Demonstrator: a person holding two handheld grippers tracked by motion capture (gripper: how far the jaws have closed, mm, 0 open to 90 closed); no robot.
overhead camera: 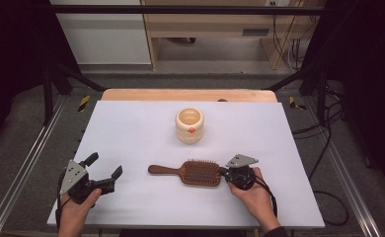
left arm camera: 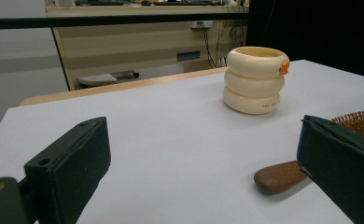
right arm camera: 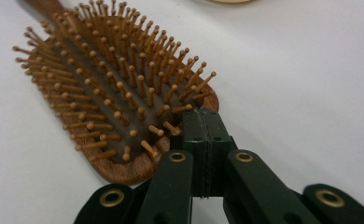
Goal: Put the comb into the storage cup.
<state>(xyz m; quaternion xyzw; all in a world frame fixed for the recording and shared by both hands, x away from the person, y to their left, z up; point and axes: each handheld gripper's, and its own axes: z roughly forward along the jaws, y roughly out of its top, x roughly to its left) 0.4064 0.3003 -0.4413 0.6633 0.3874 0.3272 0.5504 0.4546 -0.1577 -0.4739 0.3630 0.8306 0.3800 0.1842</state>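
Left gripper (overhead camera: 105,170) held wide apart at the desk's (overhead camera: 131,128) near left corner, gripping nothing, resting clear of the wooden hairbrush (overhead camera: 190,172). Brush lying bristles up mid-desk, handle pointing left, in front of the cream ringed cup (overhead camera: 189,125). Right gripper (right arm camera: 202,122) pressed fully together, tips touching the brush head's right rim.

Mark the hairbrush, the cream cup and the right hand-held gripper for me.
hairbrush (overhead camera: 200,172), high view, on the bristle pad.
cup (left arm camera: 254,79), left gripper view, on its middle ring.
right hand-held gripper (right arm camera: 202,122), right gripper view, at the closed jaw tips by the brush's edge.
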